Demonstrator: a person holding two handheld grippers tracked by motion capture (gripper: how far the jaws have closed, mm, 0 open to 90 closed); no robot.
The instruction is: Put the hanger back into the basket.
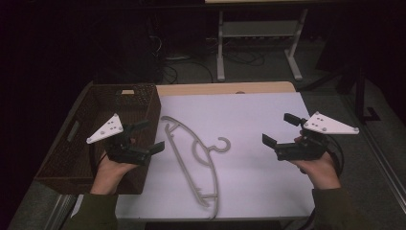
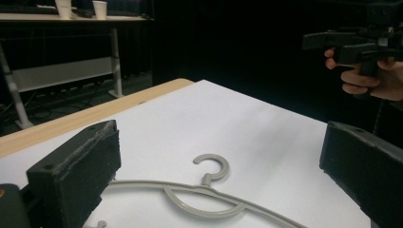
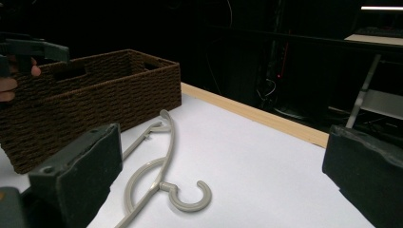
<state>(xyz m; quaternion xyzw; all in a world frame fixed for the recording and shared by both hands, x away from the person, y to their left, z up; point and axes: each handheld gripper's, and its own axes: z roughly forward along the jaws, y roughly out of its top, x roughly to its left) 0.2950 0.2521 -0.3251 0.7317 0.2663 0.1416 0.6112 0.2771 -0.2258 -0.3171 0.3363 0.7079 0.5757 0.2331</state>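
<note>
A grey plastic hanger (image 1: 191,158) lies flat on the white tabletop (image 1: 258,115), its hook pointing right. Left of it stands a brown wicker basket (image 1: 62,163). My left gripper (image 1: 152,136) hovers over the basket's right wall, open and empty, pointing toward the hanger. My right gripper (image 1: 276,128) hovers at the table's right side, open and empty, pointing left. In the left gripper view the hanger (image 2: 209,190) lies on the table between the wide jaws, with the right gripper (image 2: 332,45) farther off. The right gripper view has the hanger (image 3: 161,156) and the basket (image 3: 95,99) beyond its wide jaws.
A strip of bare wood (image 1: 225,88) runs along the table's far edge. Behind it on the dark floor stands a desk frame (image 1: 258,43) with cables. Two paper cups (image 2: 100,8) stand on a far desk. A small tan piece (image 1: 127,92) lies at the basket's far end.
</note>
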